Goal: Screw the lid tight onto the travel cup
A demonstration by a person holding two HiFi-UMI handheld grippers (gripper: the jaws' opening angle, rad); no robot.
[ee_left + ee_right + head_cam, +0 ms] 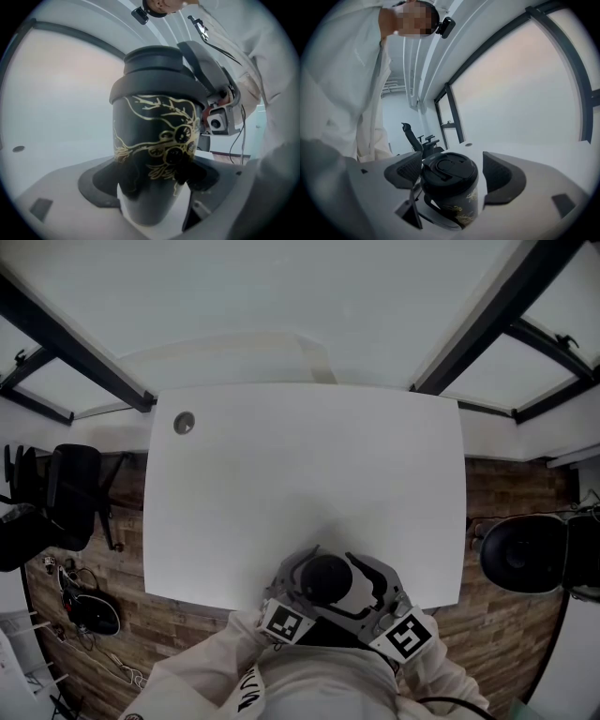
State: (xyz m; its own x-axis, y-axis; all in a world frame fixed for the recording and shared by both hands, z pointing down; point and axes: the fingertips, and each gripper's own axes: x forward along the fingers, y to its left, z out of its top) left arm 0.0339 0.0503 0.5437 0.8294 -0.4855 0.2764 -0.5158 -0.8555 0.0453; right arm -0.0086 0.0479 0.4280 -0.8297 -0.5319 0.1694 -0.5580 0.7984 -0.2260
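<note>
White table (281, 474) fills the head view, and the cup (154, 150) is seen upright at its near edge, close to the person, with the lid (449, 169) seated on top. If the lid is turned before it is squarely gripped, it could be cross-threaded or left slack; the cup could also twist in its hold. The left gripper (152, 187) is pinched on the cup's lower body. The right gripper (451, 174) is spread around the lid, one pad nearly touching, the other clear.

Between the left gripper (154, 190) jaws, a black travel cup (154, 150) with gold floral linework, clamped low, black plastic lid (157, 75) on top, white worktop (51, 140) beyond.
</note>
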